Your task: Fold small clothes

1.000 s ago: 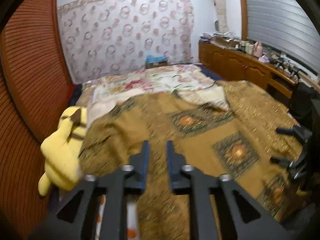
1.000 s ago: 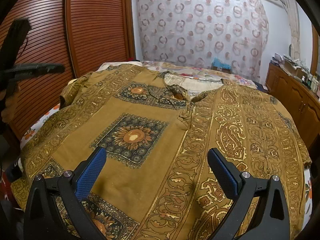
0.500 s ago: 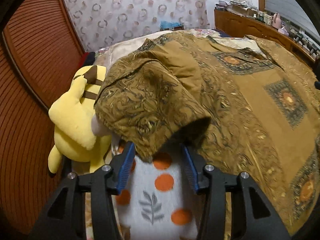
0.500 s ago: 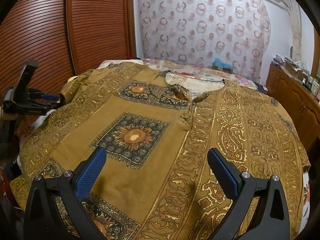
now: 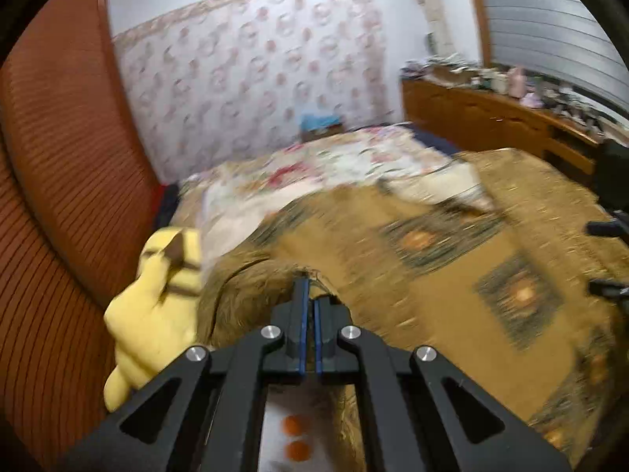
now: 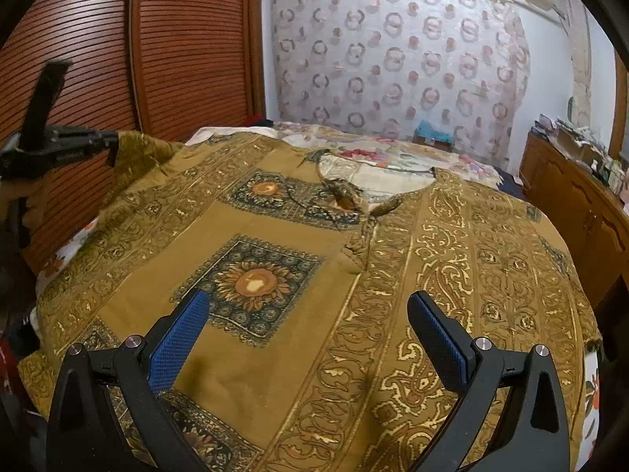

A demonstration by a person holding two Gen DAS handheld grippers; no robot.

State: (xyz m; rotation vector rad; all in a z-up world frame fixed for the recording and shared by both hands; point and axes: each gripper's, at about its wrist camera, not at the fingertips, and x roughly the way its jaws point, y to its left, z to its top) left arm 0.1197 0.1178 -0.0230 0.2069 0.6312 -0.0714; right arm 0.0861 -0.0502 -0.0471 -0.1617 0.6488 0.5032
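Left hand-held gripper (image 5: 308, 295) now clamps shirt (image 5: 452, 299).

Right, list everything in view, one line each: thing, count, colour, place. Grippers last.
patterned shirt: one, mustard gold with sunflower squares, spread flat across the bed, its left sleeve edge lifted
bedspread: one, white and pink floral, beyond the shirt's collar
dotted sheet: one, white with orange dots, under the shirt at the near left edge
plush toy: one, yellow, at the bed's left side beside the wardrobe
wardrobe doors: reddish brown, slatted, left of the bed
curtain: one, pale with ring pattern, behind the bed
sideboard: one, brown wood, cluttered top, right of the bed
left gripper: black with blue pads, shut on the sleeve edge
right gripper: black with blue pads, open above the shirt's lower front
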